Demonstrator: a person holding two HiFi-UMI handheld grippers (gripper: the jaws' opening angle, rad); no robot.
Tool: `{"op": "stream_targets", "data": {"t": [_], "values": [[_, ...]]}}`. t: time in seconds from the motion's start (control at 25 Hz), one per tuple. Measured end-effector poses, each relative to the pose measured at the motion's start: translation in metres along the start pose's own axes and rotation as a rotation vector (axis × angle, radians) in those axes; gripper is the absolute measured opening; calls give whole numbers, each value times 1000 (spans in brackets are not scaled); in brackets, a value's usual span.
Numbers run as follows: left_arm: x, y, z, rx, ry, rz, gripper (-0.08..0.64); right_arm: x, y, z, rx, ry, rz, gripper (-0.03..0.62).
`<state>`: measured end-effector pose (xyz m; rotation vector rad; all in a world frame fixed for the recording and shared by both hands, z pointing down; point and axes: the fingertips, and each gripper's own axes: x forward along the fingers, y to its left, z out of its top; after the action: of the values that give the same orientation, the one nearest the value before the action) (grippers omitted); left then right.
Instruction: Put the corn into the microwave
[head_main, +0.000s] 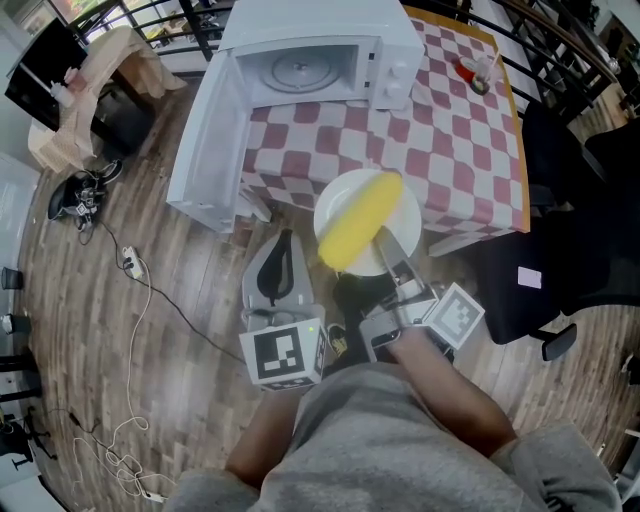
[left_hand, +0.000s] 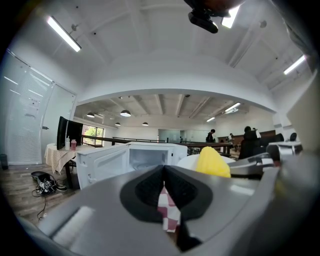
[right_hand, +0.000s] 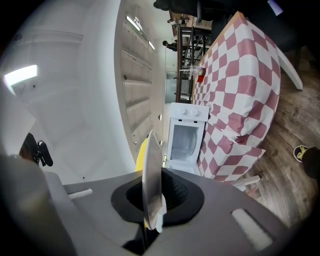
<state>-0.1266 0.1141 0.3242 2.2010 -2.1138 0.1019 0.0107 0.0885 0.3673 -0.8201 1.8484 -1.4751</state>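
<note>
Corn: the corn (head_main: 360, 218) lies across a white plate (head_main: 405, 228), over the near edge of the surface (head_main: 460, 140), well short of the microwave (head_main: 320, 40).
Right tongs: the right tongs (head_main: 385, 250) are clamped on the near rim of the plate. The right gripper view shows the plate (right_hand: 151, 175) edge-on between the pressed pads.
Left tongs: the left tongs (head_main: 281, 258) have their pads brought together with nothing in them, low and to the left of the plate. In the left gripper view only a sliver of checked cloth shows past the tips (left_hand: 164, 187).
Hidden or cut off: in the right gripper view the plate covers the corn (right_hand: 141, 152) except for a yellow strip. In the left gripper view only the corn's end (left_hand: 212, 162) rises above the gripper body. The head view cuts off the person's arms and the microwave's back.
Writing: the dials (head_main: 395, 80) on the microwave panel are too small to read. The print on a pale pink slip (head_main: 529, 278) on the black chair (head_main: 570, 230) cannot be made out. Each marker cube (head_main: 283, 352) bears black-and-white squares only.
Microwave: its door (head_main: 205, 150) hangs wide open to the left, and the turntable (head_main: 300, 68) shows inside.
Around: a small red item (head_main: 475, 72) sits on the far right of the surface, and a cable (head_main: 140, 290) trails over the wooden floor (head_main: 80, 330).
</note>
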Motion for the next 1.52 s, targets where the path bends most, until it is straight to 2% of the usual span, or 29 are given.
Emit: {"op": "stream_targets", "data": {"t": [0.36,0.68,0.96,1.52], "values": [[14,7,0,11,3,4,9,20,-4,2,-15,17,11,6],[42,7,5,14,-1,2,9,41,-12,19,-8,-1,10,6],[80,15,1,12,17,-9,9,74,-22,35,-35,-2,0,6],[182,49,-3,13,63,-1,9,167,-46,64,1,3,-12,6]]}}
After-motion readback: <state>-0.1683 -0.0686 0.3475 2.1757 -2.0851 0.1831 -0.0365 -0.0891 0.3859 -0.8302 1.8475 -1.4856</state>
